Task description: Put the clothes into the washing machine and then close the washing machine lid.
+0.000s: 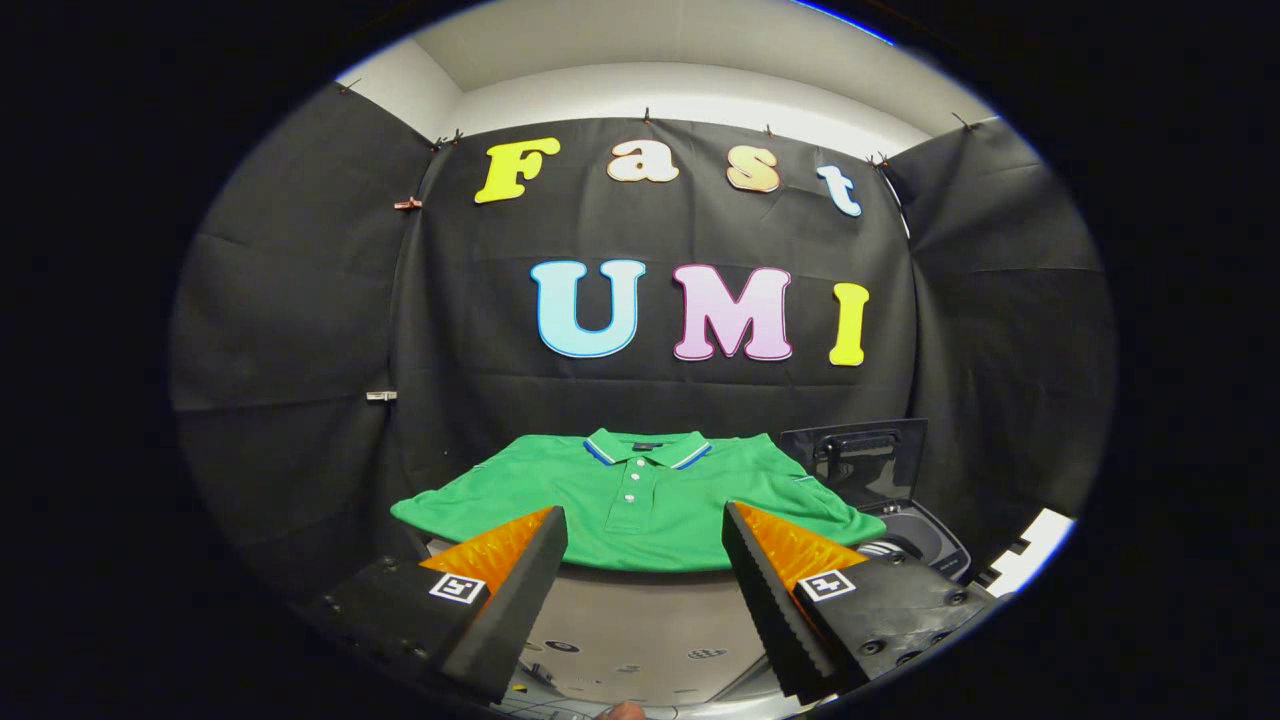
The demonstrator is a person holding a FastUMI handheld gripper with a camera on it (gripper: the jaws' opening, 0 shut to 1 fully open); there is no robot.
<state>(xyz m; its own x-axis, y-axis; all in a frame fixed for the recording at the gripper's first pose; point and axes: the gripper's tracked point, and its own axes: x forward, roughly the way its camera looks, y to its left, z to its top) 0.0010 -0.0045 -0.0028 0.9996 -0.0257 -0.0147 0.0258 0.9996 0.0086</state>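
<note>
The green polo shirt (640, 500) is lying flat and spread out on the counter (640, 620), collar toward the booth wall and buttoned placket facing up, sleeves reaching out to either side. Nothing is gripping it, so the first part of the task is not yet started: the shirt is sitting wholly outside the machine.

Just beside the shirt's right sleeve, the washing machine (925, 545) is standing with its dark lid (860, 460) raised upright against the wall cloth, leaving the top opening free. The drum itself is mostly hidden behind the right finger, so whether anything is already lying inside cannot be told.

The claw (645, 530) is hovering in front of the shirt with its fingers spread wide apart, holding nothing; the near hem of the shirt is showing between and just beyond the fingertips. A bare strip of counter is lying under the fingers.

By my judgement, everything is remaining: grasping the shirt, carrying it across to the open machine, dropping it in, then swinging the lid down.
</note>
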